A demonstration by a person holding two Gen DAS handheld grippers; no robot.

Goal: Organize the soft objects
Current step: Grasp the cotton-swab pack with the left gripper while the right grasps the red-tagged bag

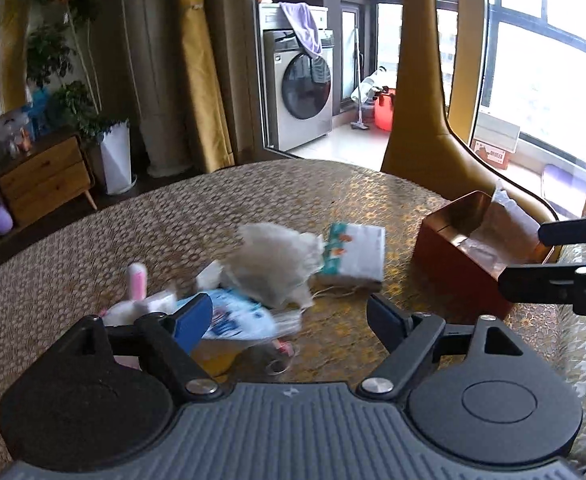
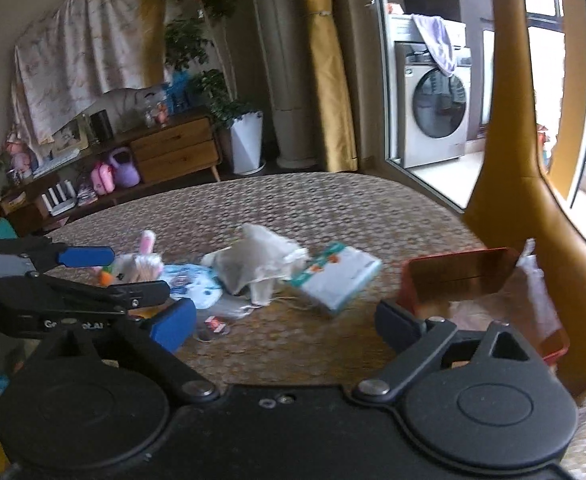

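While both grippers hang over the round counter (image 1: 253,196) with its brown-and-gold woven cover, nothing sits between either pair of jaws.

From the left wrist view, the left gripper (image 1: 289,320) has its jaws spread wide, one blue-padded finger and one black, over a loose heap of soft things. A fluffy grey-white pouch (image 1: 273,264) lies at the middle of the heap. Just beside it, toward the window, rests a flat white tissue pack with green-and-orange print (image 1: 357,254). On the other side a small white plush rabbit with pink ears (image 1: 137,296) lies against a crumpled blue-and-white plastic packet (image 1: 241,316). A red-brown open box (image 1: 469,256) stands apart from the heap near the counter's edge, with the right gripper's black fingers close to it.

From the right wrist view, the right gripper (image 2: 289,320) is likewise opened wide and empty. The same pouch (image 2: 261,260), tissue pack (image 2: 337,276), rabbit (image 2: 141,264) and packet (image 2: 191,284) lie ahead of it. The box (image 2: 461,276) sits just behind its black finger, clear crinkled wrapping inside. The left gripper (image 2: 105,276) enters from the side.
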